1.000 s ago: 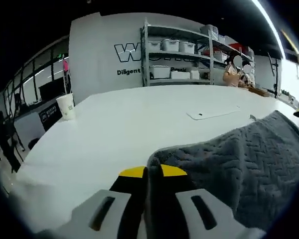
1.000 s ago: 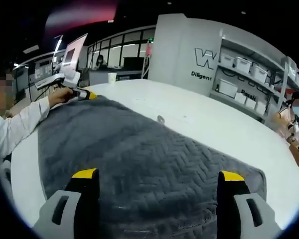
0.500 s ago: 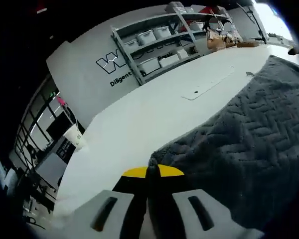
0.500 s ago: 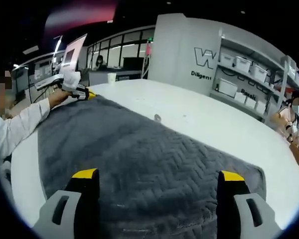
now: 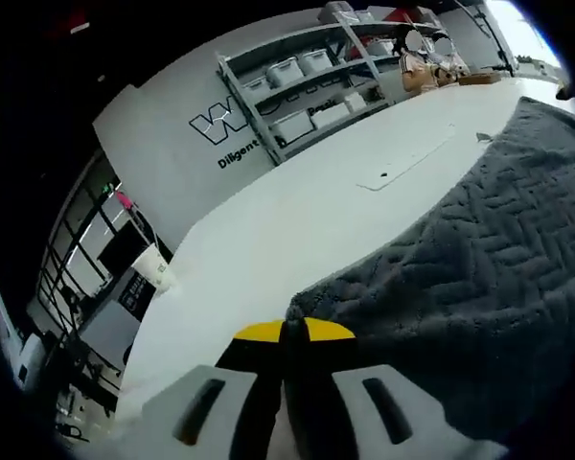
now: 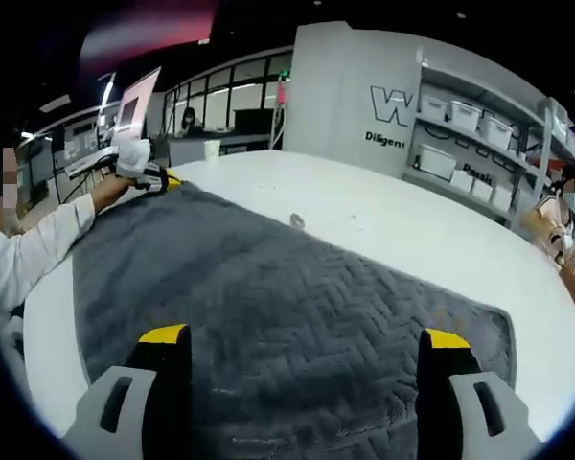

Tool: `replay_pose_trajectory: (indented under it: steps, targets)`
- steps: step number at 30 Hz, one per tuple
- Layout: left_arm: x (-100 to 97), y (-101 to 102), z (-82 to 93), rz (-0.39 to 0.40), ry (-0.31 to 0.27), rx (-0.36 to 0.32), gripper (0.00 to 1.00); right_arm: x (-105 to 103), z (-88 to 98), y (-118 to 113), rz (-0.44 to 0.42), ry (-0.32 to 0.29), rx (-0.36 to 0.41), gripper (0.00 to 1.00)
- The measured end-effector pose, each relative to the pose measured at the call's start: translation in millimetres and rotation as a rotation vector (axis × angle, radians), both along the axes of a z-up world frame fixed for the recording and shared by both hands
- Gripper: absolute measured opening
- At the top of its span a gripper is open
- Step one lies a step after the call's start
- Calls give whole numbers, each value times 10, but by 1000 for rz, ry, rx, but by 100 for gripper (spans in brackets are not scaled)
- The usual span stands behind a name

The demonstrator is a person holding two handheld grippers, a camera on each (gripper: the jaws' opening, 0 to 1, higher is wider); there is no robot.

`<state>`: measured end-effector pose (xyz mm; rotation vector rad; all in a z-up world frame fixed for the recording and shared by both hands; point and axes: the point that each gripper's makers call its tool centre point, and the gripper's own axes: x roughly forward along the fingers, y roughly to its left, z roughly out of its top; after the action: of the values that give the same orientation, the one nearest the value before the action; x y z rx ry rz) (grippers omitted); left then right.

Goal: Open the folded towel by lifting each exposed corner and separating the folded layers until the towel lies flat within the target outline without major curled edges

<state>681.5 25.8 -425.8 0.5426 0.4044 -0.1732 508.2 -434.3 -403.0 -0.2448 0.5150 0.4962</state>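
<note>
White table (image 6: 393, 230) carries our grey towel (image 6: 268, 316), spread nearly flat. Our left gripper (image 5: 286, 331) pinches its corner; our right gripper (image 6: 307, 340) hovers wide. Releasing carelessly could curl that corner.

Grey towel (image 6: 268, 316) spread across the white table (image 6: 402, 230); right gripper (image 6: 302, 350) jaws wide apart near; left gripper (image 6: 149, 175) pinching its far-left corner
</note>
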Motion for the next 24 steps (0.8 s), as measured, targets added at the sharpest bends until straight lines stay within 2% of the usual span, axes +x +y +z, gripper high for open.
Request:
replay_pose_trajectory:
  steps: [1,3,4,5,6,7,8,9,13,16,17,21,22,24]
  targets:
    - [1,-18,19,-4,-13,16,5,-12,22,9,3,-6,4,97]
    - [-7,-83,67,-47,-31,88,5,-14,44,14,3,-13,12,97]
    - [-14,-106,96,-49,-38,83,5,-15,42,15,3,-13,12,97]
    - [-15,-212,198,-89,-69,45,5,-13,31,5,-1,-9,13,97]
    - [-21,-253,226,-104,-74,32,5,-10,29,0,-4,-10,15,97]
    - [-32,-305,256,-132,-79,39,5,-8,25,-1,-5,-9,15,97]
    - [-61,-420,305,-199,-85,80,5,-13,14,1,-3,-3,13,97]
    - [-97,-503,331,-233,-85,98,5,-14,12,5,-2,-3,13,97]
    - [-225,-762,383,-326,-84,91,5,-37,13,82,14,-7,7,97]
    - [-301,-844,448,-354,-90,239,5,-53,27,135,32,-12,2,97]
    - [-380,-914,462,-378,-87,272,5,-53,29,141,34,-13,3,97]
    - [-569,-1097,495,-428,-99,173,5,-57,18,151,40,-9,3,97]
    - [-718,-1211,442,-482,-59,82,5,-55,15,151,40,-9,3,97]
    - [-772,-1242,421,-484,-34,30,5,-49,5,150,39,-4,4,97]
